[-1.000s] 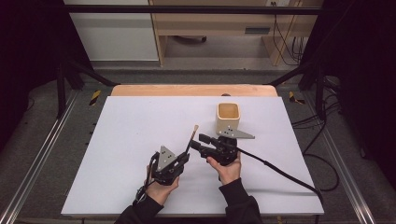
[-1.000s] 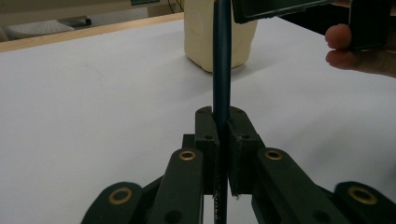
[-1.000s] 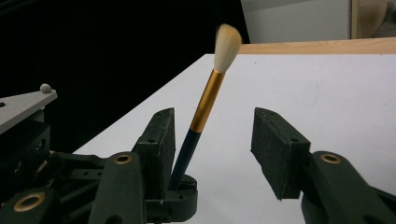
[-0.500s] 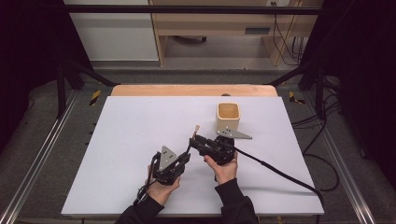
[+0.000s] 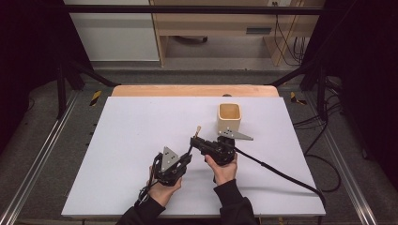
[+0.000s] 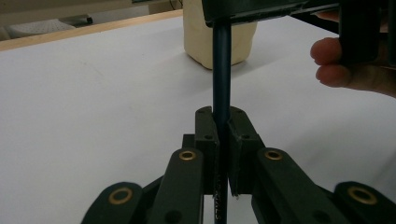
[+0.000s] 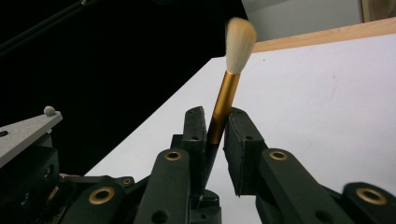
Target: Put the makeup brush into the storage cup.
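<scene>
A brush [image 5: 196, 133] with a dark blue handle [image 6: 221, 70], gold ferrule [image 7: 226, 95] and white bristles stands tilted above the white table [image 5: 131, 131]. My left gripper [image 5: 187, 157] is shut on the lower handle, both pads [image 6: 206, 135] tight against it. My right gripper [image 5: 194, 141] comes in from the right, higher up the brush. Its jaws have just been closing and now sit against the ferrule in the right gripper view [image 7: 215, 126]. A cream square cup [image 5: 229, 117] stands upright just behind the right gripper.
The white table has a wooden strip [image 5: 187, 90] along its far edge. A black cable [image 5: 281, 173] trails right from the right gripper. The person's right-hand fingers [image 6: 331, 65] show close to the brush. Wide bare table lies to the left.
The right gripper's jaws have narrowed around the brush's upper part. Both hands and the brush stay where they were.
</scene>
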Tool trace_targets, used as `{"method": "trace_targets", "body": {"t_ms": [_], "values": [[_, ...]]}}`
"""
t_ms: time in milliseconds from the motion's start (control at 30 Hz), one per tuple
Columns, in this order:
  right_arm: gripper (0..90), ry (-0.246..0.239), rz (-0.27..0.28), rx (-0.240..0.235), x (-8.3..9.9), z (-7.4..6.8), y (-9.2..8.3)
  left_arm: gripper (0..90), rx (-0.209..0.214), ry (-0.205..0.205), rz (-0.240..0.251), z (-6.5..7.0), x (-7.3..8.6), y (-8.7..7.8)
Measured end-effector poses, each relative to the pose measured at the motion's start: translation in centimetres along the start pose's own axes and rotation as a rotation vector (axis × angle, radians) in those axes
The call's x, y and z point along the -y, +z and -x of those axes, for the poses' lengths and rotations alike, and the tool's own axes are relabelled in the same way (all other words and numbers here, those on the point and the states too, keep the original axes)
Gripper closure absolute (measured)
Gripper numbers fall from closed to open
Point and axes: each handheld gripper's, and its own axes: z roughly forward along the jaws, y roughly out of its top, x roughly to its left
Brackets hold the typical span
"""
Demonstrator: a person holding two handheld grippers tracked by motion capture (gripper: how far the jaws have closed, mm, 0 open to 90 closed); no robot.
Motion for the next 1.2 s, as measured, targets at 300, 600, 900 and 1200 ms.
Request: {"method": "trace_targets", "body": {"t_ms": [300,600,900,1200], "values": [[83.9,0.04,0.002,-0.048,0.0,-0.1,-0.1,83.6,0.0,0.005,-0.003,0.0,0.0,0.0],[84.4,0.038,0.002,-0.054,0.0,-0.2,-0.2,83.4,0.003,0.018,-0.005,0.0,0.0,0.0],[84.4,-0.008,0.024,-0.009,-0.5,-0.2,-0.5,71.2,0.018,0.046,-0.002,-0.4,-0.3,-0.4],[84.3,-0.066,0.04,0.059,-1.7,-0.1,-1.3,45.2,0.069,0.074,-0.024,-1.5,-0.6,-1.0]]}}
